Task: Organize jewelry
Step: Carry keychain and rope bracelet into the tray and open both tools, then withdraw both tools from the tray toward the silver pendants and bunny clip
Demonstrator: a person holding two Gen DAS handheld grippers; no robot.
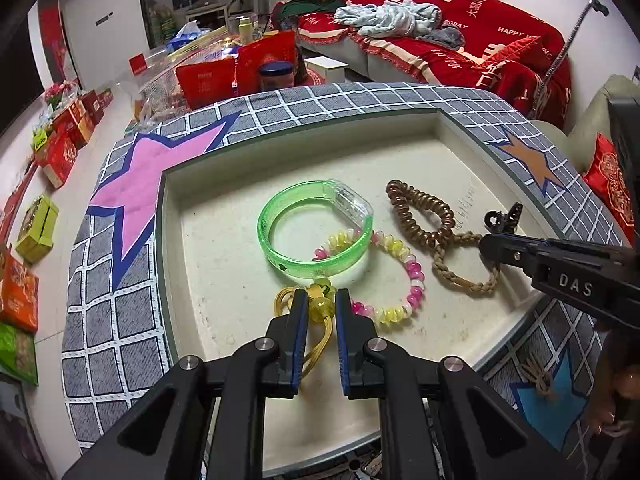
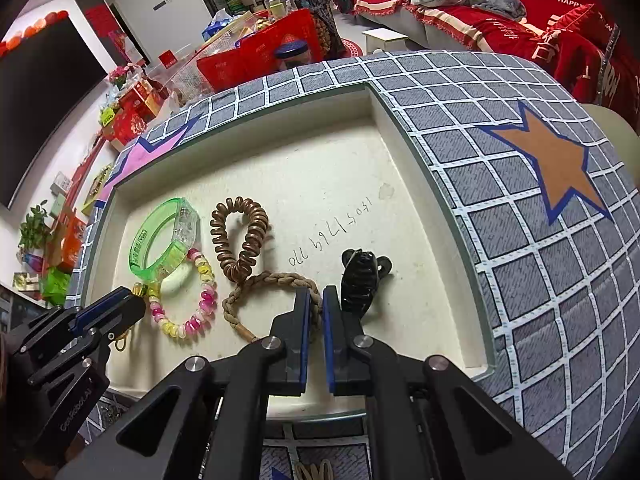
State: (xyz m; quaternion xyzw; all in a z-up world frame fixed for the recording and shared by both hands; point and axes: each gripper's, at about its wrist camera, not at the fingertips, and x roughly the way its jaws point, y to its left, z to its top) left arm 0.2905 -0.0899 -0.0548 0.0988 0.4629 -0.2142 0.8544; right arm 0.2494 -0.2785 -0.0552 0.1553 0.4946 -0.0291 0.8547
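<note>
So we've got both tongs down in the cream tray (image 1: 192,216) on the star-patterned worktop (image 1: 120,320), each one pinching a piece. The left tongs (image 1: 322,300) are nearly shut on the yellow cord charm (image 1: 320,308), with its amber bead squeezed between the pads and the cord loops trailing toward the bottom of the frame. The right tongs (image 2: 316,300) are closed tight on the braided tan cord bracelet (image 2: 272,284), gripping its rim at the lower right of the loop. For doing this well, we'd say set each piece flat on bare tray floor, then let go without dragging, since the braided loop touches the brown coil hair tie (image 2: 240,236) and the charm sits right against the green bangle (image 1: 316,232) and the pink-and-yellow bead bracelet (image 1: 400,280). A black claw clip (image 2: 360,280) lies just beside the right tongs too, so watch that on the way out. As for direction: the charm's long axis runs bottom to top of the left view, bead end toward the bangle. The braided loop lies flat, stretched from lower left to upper right in the right view, knotted tail at lower left.
</note>
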